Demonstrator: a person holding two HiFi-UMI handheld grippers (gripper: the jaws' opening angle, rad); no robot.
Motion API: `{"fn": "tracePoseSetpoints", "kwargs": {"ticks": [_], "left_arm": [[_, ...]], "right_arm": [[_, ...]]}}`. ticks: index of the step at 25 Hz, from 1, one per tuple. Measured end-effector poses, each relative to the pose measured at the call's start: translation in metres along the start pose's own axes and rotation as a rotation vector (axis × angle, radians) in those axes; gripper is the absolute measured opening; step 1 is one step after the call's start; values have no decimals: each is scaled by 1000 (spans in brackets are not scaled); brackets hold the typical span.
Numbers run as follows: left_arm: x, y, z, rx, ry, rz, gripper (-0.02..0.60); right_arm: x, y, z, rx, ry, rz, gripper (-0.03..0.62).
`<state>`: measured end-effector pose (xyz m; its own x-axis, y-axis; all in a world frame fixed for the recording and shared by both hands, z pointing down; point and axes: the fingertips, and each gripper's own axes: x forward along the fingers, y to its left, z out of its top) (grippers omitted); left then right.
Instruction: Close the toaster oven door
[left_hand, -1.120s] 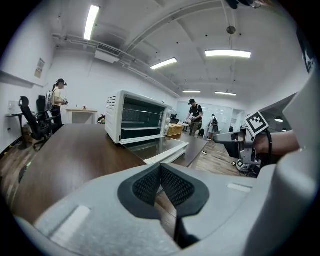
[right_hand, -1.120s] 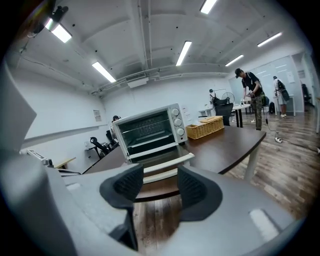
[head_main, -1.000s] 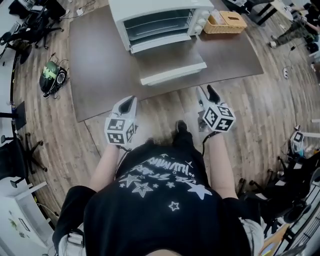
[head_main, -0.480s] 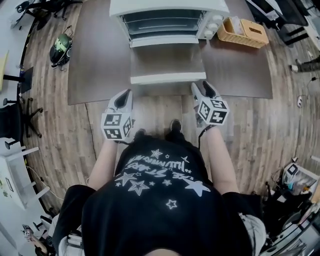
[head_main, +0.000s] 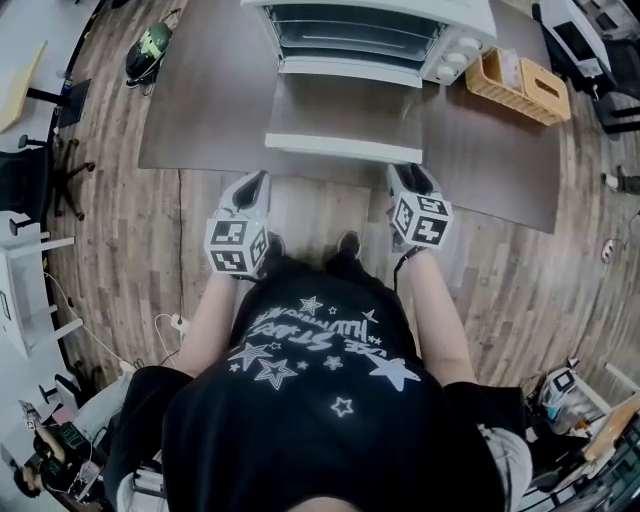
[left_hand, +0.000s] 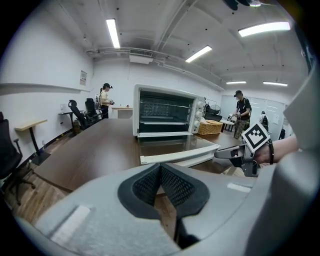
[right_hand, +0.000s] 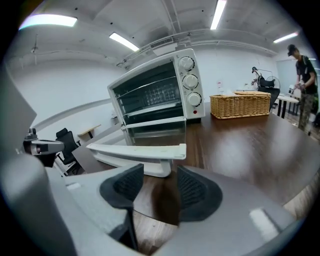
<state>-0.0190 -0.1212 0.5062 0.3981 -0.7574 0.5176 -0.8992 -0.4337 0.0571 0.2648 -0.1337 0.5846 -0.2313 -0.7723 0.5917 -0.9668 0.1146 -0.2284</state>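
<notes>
A white toaster oven (head_main: 372, 22) stands at the back of a dark brown table (head_main: 205, 110). Its glass door (head_main: 345, 108) hangs open and lies flat, with the white handle bar (head_main: 343, 148) near the table's front edge. My left gripper (head_main: 252, 190) is just short of the handle's left end, pads together with nothing between them (left_hand: 160, 167). At the handle's right end is my right gripper (head_main: 410, 180), open a little and empty (right_hand: 161, 175). The handle (right_hand: 137, 150) lies close ahead of it, not touched.
A wicker basket (head_main: 520, 85) sits on the table right of the oven. Office chairs (head_main: 30, 185) and a green helmet (head_main: 152, 45) are on the wood floor to the left. People stand far back in the room (left_hand: 242, 107).
Both grippers have come forward toward the table edge and now sit at the two ends of the door handle. The oven door has stayed open and flat.
</notes>
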Motion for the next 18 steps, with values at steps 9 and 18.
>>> {"fn": "tracePoseSetpoints", "kwargs": {"ticks": [9,18], "left_arm": [[-14,-10,-15,-18,24,58,11],[-15,-15,-14,-20,17,78,11]], "right_arm": [[14,-6,6,-73,3,-25,195],[15,-7,8,-64,20,-29,92]]}}
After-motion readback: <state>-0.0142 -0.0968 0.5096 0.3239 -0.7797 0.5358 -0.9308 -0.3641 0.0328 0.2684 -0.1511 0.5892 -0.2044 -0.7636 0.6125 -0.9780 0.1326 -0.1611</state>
